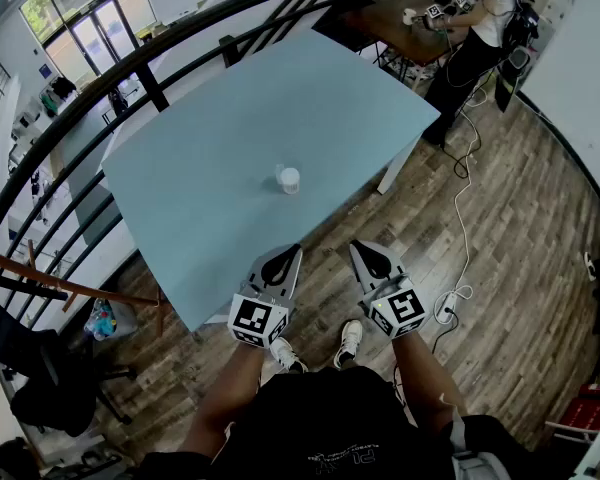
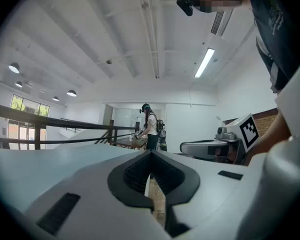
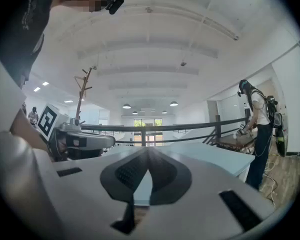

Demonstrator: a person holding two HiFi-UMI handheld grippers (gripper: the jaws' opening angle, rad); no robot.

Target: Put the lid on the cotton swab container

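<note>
**A:** Which step is this?
**B:** Likely not started. The left gripper (image 1: 294, 252) and right gripper (image 1: 359, 249) are both pinched shut and empty.
**A:** And the cotton swab container (image 1: 290, 180)?
**B:** It's well ahead of both, mid-table (image 1: 180, 183). I can't make out a lid. Next: reach forward and open the jaws.

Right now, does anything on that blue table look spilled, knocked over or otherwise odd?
Nothing stands out. The small white container sits near the middle of the blue table, seemingly upright, with no spill visible around it.
</note>
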